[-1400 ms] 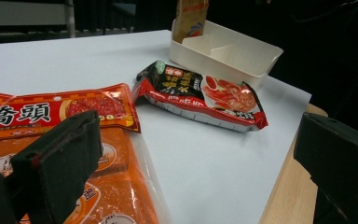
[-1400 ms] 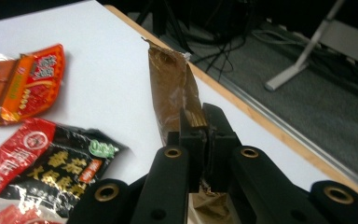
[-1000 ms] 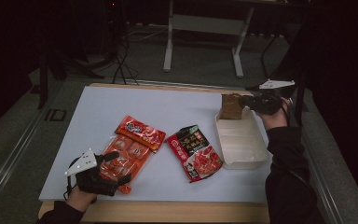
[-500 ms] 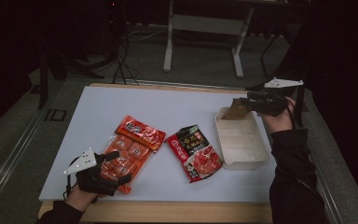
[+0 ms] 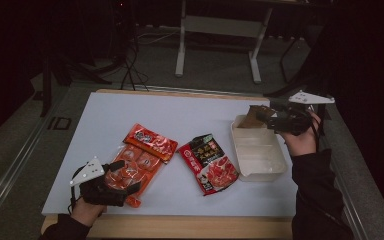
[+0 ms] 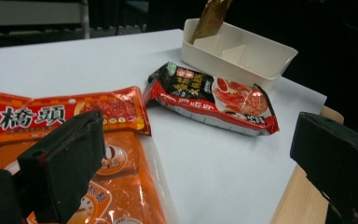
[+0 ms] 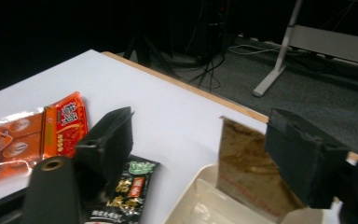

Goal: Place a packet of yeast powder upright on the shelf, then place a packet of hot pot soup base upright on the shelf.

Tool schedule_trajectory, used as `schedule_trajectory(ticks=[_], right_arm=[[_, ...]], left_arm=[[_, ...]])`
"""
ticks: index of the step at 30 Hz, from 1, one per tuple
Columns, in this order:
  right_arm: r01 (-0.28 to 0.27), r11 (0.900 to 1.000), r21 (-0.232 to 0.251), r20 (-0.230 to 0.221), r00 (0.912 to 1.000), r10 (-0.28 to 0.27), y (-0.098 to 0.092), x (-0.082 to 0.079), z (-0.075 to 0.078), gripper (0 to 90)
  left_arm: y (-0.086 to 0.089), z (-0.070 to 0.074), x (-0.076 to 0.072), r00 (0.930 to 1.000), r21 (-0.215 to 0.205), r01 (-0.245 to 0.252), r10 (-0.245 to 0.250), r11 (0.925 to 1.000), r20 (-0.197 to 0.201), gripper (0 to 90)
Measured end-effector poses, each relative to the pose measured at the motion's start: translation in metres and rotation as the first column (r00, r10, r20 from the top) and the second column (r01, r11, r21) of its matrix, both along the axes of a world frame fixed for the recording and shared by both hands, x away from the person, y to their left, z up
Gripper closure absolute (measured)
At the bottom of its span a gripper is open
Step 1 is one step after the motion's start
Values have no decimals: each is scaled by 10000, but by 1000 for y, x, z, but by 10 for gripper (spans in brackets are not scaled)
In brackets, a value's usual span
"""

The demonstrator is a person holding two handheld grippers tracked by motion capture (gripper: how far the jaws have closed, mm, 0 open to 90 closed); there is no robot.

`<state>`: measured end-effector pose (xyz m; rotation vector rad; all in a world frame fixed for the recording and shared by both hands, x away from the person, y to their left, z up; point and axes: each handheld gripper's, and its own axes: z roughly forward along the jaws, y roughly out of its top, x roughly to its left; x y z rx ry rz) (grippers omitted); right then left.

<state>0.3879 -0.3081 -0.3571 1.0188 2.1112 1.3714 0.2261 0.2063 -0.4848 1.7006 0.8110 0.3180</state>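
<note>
A divided tray (image 5: 258, 155) sits at the table's (image 5: 190, 112) right side, a brown packet (image 5: 252, 118) leaning upright in its far compartment; left of the tray lies a dark sauce packet (image 5: 209, 162); further left, two orange packets (image 5: 139, 155) overlap near the front-left corner.

- My right gripper (image 5: 264, 116) sits in front of the brown packet (image 5: 252, 117) in the high view, so the packet's right edge is covered there.
- In my right gripper view that brown packet (image 7: 249, 172) runs behind my right-hand jaw, and its foot is lost inside the white tray (image 7: 200, 198), itself cut off by the bottom edge.
- The black-and-red packet (image 7: 128, 193) is half hidden behind my left-hand jaw; its print is too blurred to read.
- My left gripper (image 5: 122, 180) covers the near end of the orange packet (image 5: 130, 167) in the high view.
- In my left gripper view the orange packet (image 6: 121, 186) runs off the bottom edge, and one jaw is cropped at the right.
</note>
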Motion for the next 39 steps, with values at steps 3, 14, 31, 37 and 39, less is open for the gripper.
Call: schedule_trajectory(ticks=[3,14,31,37,39], right_arm=[[-30,10000,91,185,9998,29,3,-9,-3,136],[-970,9928,709,432,9946,941,20,-66,-26,167],[-1484,9857,801,374,9886,1458,27,-115,-30,152],[-1239,9883,889,176,9923,1229,19,-126,-30,151],[-1101,9901,871,122,9939,1094,17,-129,-30,151]], left_arm=[[-2,1,0,10000,51,-15,14,10000,53,36],[-10,6,9,9997,-3,12,-12,10000,-243,50],[-49,17,23,9970,326,676,-687,9972,360,279],[-76,21,33,9870,539,1561,-1579,9863,300,469],[-86,21,37,9846,598,1725,-1740,9832,200,500]])
